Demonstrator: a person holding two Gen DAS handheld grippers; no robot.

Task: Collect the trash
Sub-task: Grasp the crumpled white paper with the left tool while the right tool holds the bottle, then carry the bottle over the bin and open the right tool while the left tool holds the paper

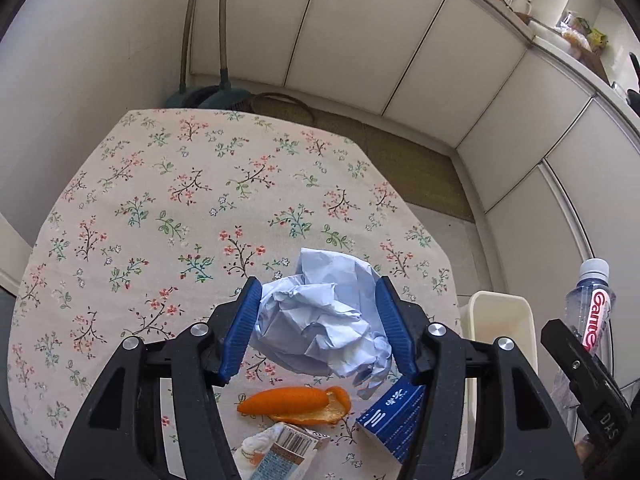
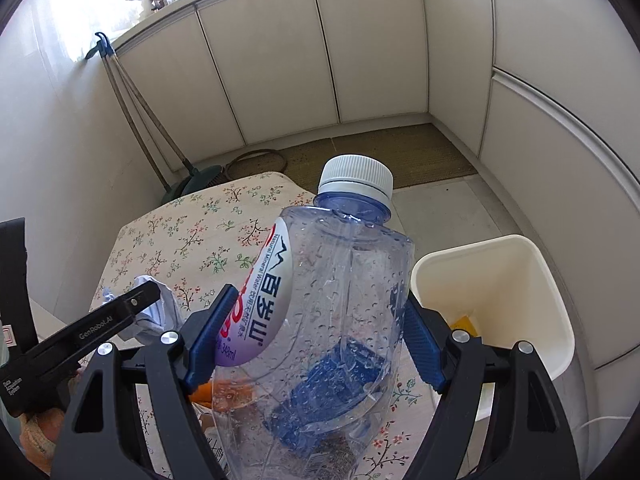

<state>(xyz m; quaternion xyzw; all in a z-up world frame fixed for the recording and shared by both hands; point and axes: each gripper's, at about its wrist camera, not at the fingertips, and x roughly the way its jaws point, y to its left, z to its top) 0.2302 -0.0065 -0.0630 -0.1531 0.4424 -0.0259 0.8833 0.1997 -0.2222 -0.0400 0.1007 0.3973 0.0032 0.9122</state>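
My left gripper [image 1: 318, 316] is shut on a crumpled pale blue paper ball [image 1: 320, 320], held above the floral tablecloth [image 1: 160, 200]. Under it lie an orange peel [image 1: 296, 402], a blue carton [image 1: 394, 416] and a small printed box [image 1: 284, 452]. My right gripper [image 2: 316, 328] is shut on a clear plastic water bottle [image 2: 332, 300] with a white cap, held up beside the table. The bottle also shows at the right of the left wrist view [image 1: 592, 304]. A cream trash bin [image 2: 496, 300] stands on the floor right of the table, with something yellow inside; it also shows in the left wrist view [image 1: 502, 320].
White cabinet doors [image 1: 360, 40] run along the back and right. A broom and dustpan [image 1: 212, 92] lean in the far corner by a woven mat [image 2: 380, 152]. The left gripper's body [image 2: 100, 328] shows at the left of the right wrist view.
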